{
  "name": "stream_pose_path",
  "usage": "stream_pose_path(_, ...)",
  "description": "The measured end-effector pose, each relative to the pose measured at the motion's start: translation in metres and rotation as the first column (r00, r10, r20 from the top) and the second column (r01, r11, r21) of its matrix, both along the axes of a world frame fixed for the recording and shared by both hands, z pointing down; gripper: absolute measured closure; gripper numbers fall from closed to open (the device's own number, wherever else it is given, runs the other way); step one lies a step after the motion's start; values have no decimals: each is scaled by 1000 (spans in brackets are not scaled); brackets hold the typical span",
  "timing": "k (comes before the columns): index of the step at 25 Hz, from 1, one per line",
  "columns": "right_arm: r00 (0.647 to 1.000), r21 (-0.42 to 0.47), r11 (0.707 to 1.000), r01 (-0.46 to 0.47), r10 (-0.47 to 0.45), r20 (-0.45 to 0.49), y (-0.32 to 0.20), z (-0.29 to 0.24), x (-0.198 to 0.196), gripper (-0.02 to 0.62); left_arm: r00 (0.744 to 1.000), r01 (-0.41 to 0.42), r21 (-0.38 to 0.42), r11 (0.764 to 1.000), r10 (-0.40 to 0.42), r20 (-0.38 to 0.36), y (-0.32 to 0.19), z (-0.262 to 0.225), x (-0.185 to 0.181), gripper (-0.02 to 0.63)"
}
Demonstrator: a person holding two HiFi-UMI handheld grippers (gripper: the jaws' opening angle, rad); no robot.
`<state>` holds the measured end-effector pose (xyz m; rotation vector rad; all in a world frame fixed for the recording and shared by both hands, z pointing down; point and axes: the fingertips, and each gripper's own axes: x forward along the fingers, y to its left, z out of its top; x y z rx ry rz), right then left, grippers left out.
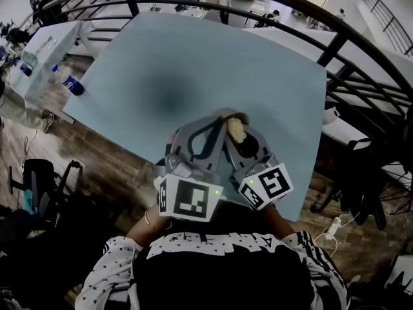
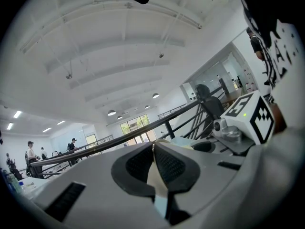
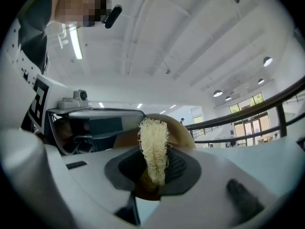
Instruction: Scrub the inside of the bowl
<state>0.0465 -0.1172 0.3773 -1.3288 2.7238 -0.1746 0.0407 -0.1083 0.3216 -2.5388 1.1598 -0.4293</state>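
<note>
Head view, left gripper, right gripper adjacent

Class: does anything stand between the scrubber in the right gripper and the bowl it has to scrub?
Nothing visible does. The right gripper grips the scrubber, and the bowl sits directly behind it in the right gripper view. The left gripper is shut on the bowl's rim.

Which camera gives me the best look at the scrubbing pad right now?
The right gripper view: the scrubbing pad stands clamped between the jaws, with its fibres clear. The head view shows it only as a small pale lump. The left gripper view does not show it.
</note>
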Motion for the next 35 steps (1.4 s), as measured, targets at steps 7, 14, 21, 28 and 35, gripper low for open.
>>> stream_pose_path(7, 990, -73, 997, 18, -7, 142, -3, 0, 2, 525, 1000, 2, 7, 1000, -2, 3, -1, -1, 3, 584)
stream_pose_path(14, 943, -164, 983, 79, -20, 333, -3, -1, -2, 525, 1000, 0, 11, 1000, 0, 7, 1, -1, 3, 584)
stream_pose_path(21, 880, -217, 968, 130, -12, 474, -2, -4, -4, 525, 1000, -2, 18, 1000, 2, 8, 2, -2, 3, 584)
stream_pose_path(28, 791, -251, 947, 201, -6, 612, -2, -10, -6, 525, 1000, -7, 12, 1000, 7, 12, 2, -1, 3, 584)
stream_pose_path(35, 762, -259, 942, 213, 6, 648, -1, -10, -2, 525, 1000, -3, 11, 1000, 2, 16, 4, 2, 4, 584)
